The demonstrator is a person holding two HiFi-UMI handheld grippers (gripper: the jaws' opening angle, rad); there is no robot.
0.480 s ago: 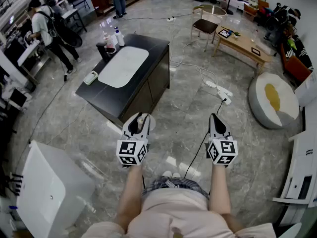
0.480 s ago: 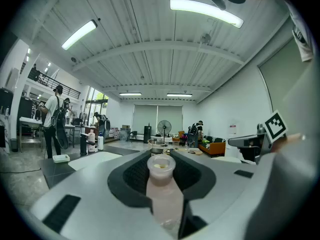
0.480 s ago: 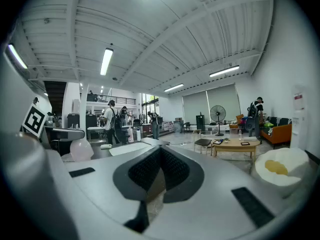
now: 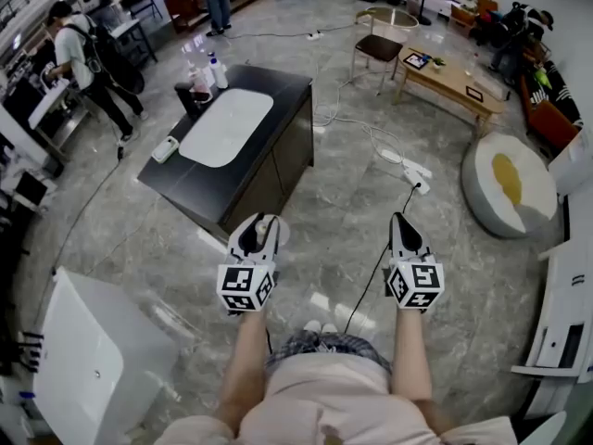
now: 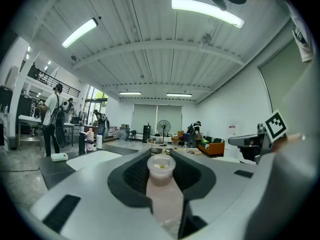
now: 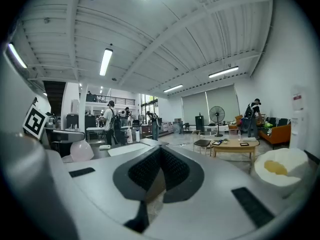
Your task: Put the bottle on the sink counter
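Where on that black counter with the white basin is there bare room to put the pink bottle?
Bare dark top shows on the black counter along its right edge, beside the white oval basin, and at its near corner. The far left corner is crowded with standing bottles and a black container; a small white object sits by the left edge.

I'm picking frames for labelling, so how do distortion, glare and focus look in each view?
Head view: strong barrel distortion bends lines near the edges, but the sink counter is evenly lit and fairly sharp. Left gripper view: black round vignette, the ceiling light strip is blown out, and the close bottle is soft. Right gripper view: same vignette and bending, with the near fingers blurred and the background sharper.
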